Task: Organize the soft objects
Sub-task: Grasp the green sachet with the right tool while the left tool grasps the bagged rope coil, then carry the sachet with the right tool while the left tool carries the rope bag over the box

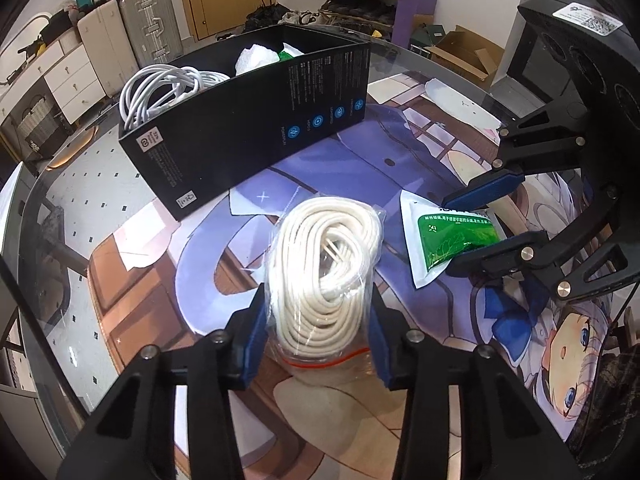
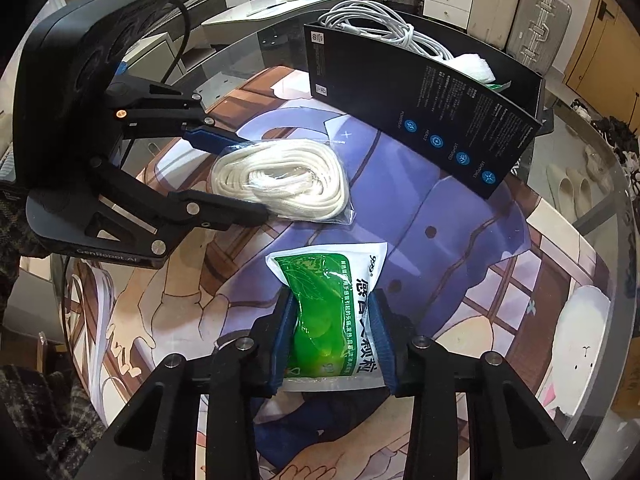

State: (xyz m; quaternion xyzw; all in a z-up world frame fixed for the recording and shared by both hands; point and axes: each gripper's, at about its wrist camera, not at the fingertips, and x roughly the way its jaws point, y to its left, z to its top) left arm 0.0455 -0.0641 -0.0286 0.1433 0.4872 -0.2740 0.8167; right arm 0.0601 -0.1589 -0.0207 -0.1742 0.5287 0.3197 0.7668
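A round glass table (image 1: 52,208) is covered in the middle by a printed cartoon mat (image 1: 352,168). At the far side of the mat a long black box (image 1: 256,120) stands open at the top. Inside it, a bundle of white cable (image 1: 160,92) fills one end, and a white wad (image 1: 256,58) and a bit of green packaging are seen further along.

In front of the box, on the mat, a coil of white rope (image 1: 328,276) lies sealed in a clear bag with a red zip strip. The left gripper (image 1: 318,336) is pointed down at it, and the near end of the coil sits squarely between the two blue pads (image 1: 256,332). Both pads are pressed against the bag's sides, so the rope is clasped at a narrow setting. In the right wrist view the same grip is seen from the side, with one finger along the coil's far edge and the other along its near edge.

Beside the rope, to its right, a green and white sachet (image 2: 332,304) with Chinese print lies on the mat. The right gripper (image 2: 332,340) is pointed down over it, and the sachet's lower half is caught between its blue pads (image 2: 282,336). The pouch is visibly squeezed and bulges upward between them, so it is held firmly. The rope and the sachet are near each other but apart, and neither touches the box.

Suitcases and a shoe rack are seen in the room behind.
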